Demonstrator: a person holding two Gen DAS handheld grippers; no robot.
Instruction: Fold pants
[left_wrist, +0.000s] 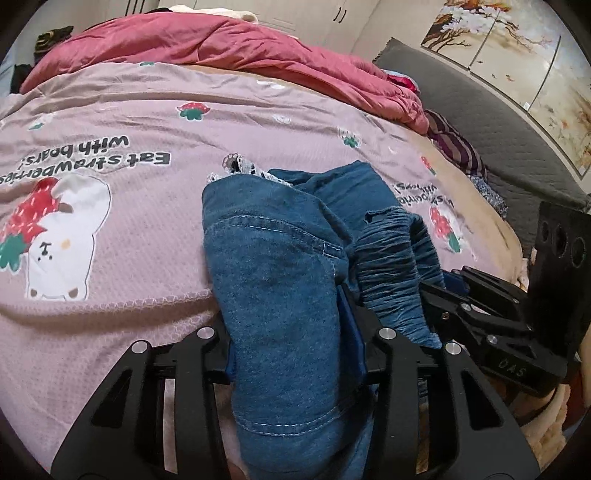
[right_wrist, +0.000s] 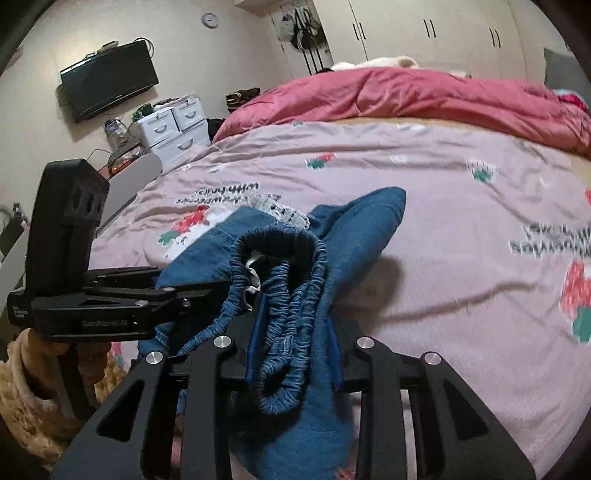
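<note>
Blue denim pants (left_wrist: 280, 258) with a gathered elastic waistband (left_wrist: 391, 266) lie bunched on the pink strawberry-print bedspread (left_wrist: 147, 122), lace trim showing at their far end. My left gripper (left_wrist: 295, 339) is shut on a thick fold of the denim. In the same view my right gripper (left_wrist: 439, 295) comes in from the right at the waistband. In the right wrist view my right gripper (right_wrist: 295, 343) is shut on the elastic waistband (right_wrist: 288, 266), the pants (right_wrist: 362, 221) trailing away over the bedspread (right_wrist: 443, 177). My left gripper (right_wrist: 184, 295) grips the denim from the left, held by a hand in a fuzzy sleeve.
A crumpled red quilt (left_wrist: 221, 40) lies along the far side of the bed. A grey padded headboard (left_wrist: 480, 110) and striped cloth (left_wrist: 454, 144) are to the right. A wall TV (right_wrist: 110, 85), white drawers (right_wrist: 173, 125) and wardrobe doors (right_wrist: 424, 33) stand beyond the bed.
</note>
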